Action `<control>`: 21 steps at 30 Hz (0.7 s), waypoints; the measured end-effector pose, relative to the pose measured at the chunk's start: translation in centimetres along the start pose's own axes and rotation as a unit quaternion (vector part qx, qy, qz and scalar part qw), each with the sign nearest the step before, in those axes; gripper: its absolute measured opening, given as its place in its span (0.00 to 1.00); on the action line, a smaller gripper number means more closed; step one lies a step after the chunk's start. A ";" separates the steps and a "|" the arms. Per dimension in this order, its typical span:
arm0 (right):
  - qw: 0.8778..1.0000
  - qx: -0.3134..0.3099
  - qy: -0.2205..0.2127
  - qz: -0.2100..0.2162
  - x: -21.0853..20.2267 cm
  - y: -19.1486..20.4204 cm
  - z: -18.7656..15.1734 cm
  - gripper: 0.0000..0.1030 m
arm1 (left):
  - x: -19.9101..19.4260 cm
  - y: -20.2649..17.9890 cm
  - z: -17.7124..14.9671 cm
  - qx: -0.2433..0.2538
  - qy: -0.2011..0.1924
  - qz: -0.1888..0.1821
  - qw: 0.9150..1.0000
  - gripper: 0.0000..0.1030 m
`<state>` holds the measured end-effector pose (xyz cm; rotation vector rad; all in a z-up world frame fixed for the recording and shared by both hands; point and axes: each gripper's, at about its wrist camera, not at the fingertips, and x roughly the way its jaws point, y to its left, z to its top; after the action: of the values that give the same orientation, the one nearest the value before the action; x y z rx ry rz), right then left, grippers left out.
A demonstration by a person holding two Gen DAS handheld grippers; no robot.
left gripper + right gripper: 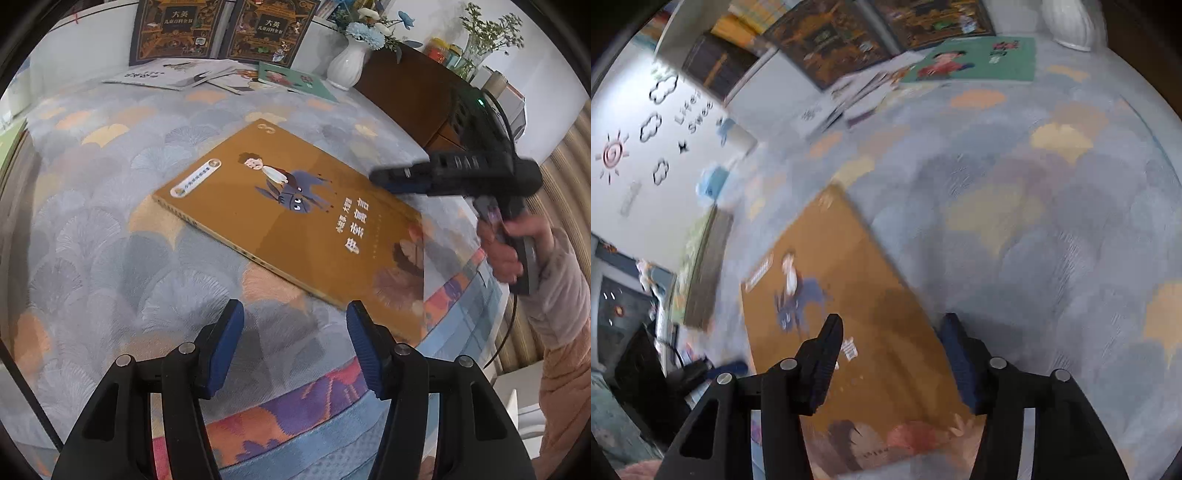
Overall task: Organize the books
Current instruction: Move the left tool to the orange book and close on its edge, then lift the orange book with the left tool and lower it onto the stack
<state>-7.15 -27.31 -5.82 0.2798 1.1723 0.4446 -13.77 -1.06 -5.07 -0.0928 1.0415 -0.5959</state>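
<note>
Both wrist cameras look steeply down, close, sharing the orange book (295,225).

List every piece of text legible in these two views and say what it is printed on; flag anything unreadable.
"大英 儿童百科全书": dark ornate book leaning at the back.
"大英": its twin dark ornate book; lower line too small.
"伊索寓言": flat orange picture book, seen upside down; its oval badge and smaller title text are unreadable.
"Life" and "Swee": white wall stickers, cut off by blur.
Green picture book: title blurred.
</note>
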 end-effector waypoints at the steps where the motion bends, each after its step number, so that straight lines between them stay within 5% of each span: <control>1: 1.000 -0.018 0.007 -0.008 0.1 1.0 -0.6 0.55 | -0.2 0.3 0.0 -0.002 0.002 0.000 1.000 0.54; 6: 0.989 -0.060 0.093 0.103 1.4 4.5 -4.2 0.54 | -1.1 3.3 -0.4 -0.028 0.010 -0.022 0.999 0.53; 8: 0.988 -0.078 0.075 0.108 1.5 4.4 -4.3 0.54 | -1.2 4.5 0.0 -0.045 0.020 -0.055 0.997 0.52; 12: 0.980 -0.026 0.063 0.185 2.1 1.8 -3.5 0.53 | -1.0 4.8 0.1 -0.051 0.018 -0.054 0.997 0.48; 16: 0.979 -0.018 0.070 0.192 2.3 0.8 -3.0 0.28 | -0.7 4.5 0.6 -0.047 0.018 -0.024 0.998 0.38; 21: 0.972 -0.021 0.068 0.222 2.8 -0.4 -2.5 0.17 | -0.3 6.1 1.3 -0.068 0.011 -0.033 0.997 0.28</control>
<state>-8.53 -26.38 -9.18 0.4849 1.2322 0.8904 -10.22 3.94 -6.29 -0.2407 1.1040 -0.5864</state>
